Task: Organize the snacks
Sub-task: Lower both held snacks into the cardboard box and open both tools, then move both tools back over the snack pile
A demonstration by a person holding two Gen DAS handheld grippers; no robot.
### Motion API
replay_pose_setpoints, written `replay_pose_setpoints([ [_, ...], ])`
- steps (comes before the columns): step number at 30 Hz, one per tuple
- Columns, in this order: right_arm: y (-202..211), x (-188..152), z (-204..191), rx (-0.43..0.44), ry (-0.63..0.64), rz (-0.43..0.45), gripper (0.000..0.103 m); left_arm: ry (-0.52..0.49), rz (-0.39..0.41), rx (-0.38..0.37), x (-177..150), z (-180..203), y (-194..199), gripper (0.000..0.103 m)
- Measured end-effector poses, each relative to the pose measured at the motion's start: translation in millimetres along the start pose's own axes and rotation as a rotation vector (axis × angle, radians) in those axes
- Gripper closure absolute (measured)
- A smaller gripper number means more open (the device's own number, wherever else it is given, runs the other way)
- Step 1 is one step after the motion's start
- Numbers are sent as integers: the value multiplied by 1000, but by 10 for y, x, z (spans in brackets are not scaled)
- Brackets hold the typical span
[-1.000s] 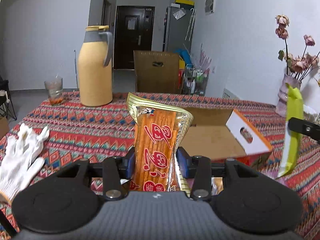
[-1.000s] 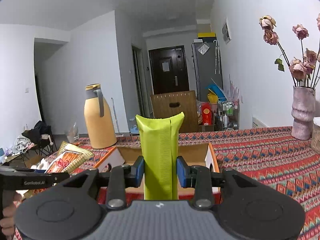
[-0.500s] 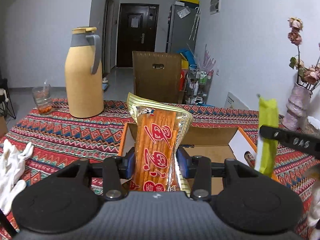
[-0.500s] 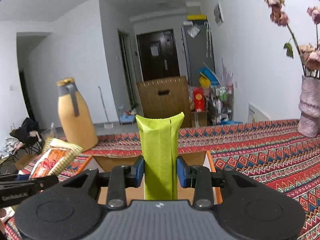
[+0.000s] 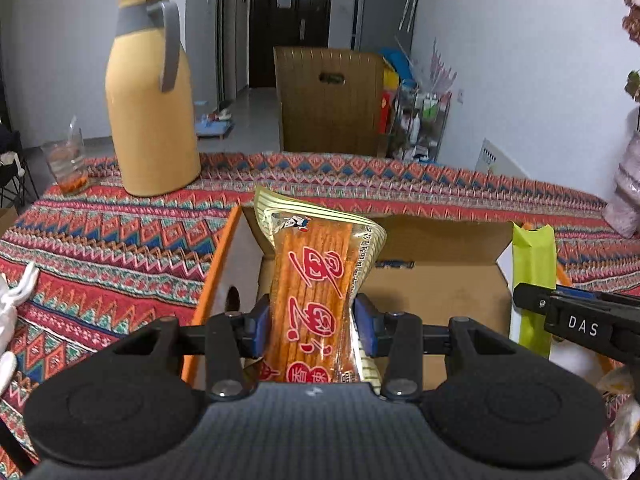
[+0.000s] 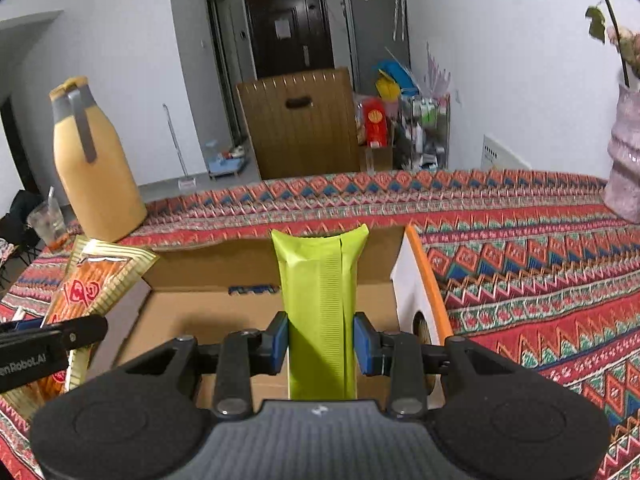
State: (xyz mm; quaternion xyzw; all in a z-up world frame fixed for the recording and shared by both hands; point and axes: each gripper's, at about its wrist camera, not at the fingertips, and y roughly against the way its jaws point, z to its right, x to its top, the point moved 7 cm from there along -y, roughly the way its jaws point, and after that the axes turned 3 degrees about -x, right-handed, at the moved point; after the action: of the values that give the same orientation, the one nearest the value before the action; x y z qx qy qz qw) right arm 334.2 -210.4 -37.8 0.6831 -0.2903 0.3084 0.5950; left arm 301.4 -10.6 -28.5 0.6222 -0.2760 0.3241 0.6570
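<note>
My left gripper (image 5: pixel 313 330) is shut on an orange snack packet with red characters (image 5: pixel 316 280), held upright over the left part of the open cardboard box (image 5: pixel 436 300). My right gripper (image 6: pixel 320 344) is shut on a lime-green snack packet (image 6: pixel 320 300), upright above the same box (image 6: pixel 200 312). In the left wrist view the green packet (image 5: pixel 534 272) and the right gripper's arm show at the box's right side. The orange packet (image 6: pixel 86 292) appears at the left of the right wrist view. The box floor that shows is bare cardboard.
A patterned red tablecloth (image 5: pixel 100 248) covers the table. A tan thermos jug (image 5: pixel 150 108) and a plastic cup (image 5: pixel 66 160) stand at the far left. A white glove (image 5: pixel 12 292) lies at the left edge. A pink vase (image 6: pixel 624 160) stands far right. A wooden chair back (image 5: pixel 330 100) is behind the table.
Both grippers have moved forward and down over the box with their packets still held. The box now fills the view beneath them; the glove has slid toward the left edge.
</note>
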Motion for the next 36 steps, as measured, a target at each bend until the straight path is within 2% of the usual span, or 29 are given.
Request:
replay_pose_setpoints([
  [4, -57, -79, 5, -5, -5, -19, 69, -5, -18, -10, -56, -5, -58, 57],
  [6, -63, -101, 6, 0, -3, -24, 69, -2, -14, -18, -63, 0, -36, 47],
  [7, -61, -108, 14, 0, -3, -24, 62, 0, -8, -19, -60, 1, -19, 43],
  [8, -66, -106, 25, 1, -3, -24, 53, 0, 3, -16, -54, -9, 8, 32],
  [9, -51, -115, 34, 0, -9, -21, 33, -1, 15, -14, -40, -16, 33, 20],
  [10, -53, -104, 49, -1, -14, -14, 18, 0, 30, -12, -33, -26, 66, 16],
  [12, -10, -111, 74, -8, -19, 5, 12, -2, 55, -8, -22, -43, 129, 3],
  [13, 9, -113, 100, -6, -24, 6, 10, -1, 62, -9, -14, -40, 154, 0],
  [16, 49, -116, 136, -3, -32, 7, 0, -10, 85, 0, -6, -49, 227, 0],
  [27, 311, -147, 182, -7, -20, 53, 0, -15, 97, -5, -48, -95, 375, 0],
  [36, 755, -273, 139, 17, 12, 121, 0, -25, 141, -28, -155, -119, 723, 0],
])
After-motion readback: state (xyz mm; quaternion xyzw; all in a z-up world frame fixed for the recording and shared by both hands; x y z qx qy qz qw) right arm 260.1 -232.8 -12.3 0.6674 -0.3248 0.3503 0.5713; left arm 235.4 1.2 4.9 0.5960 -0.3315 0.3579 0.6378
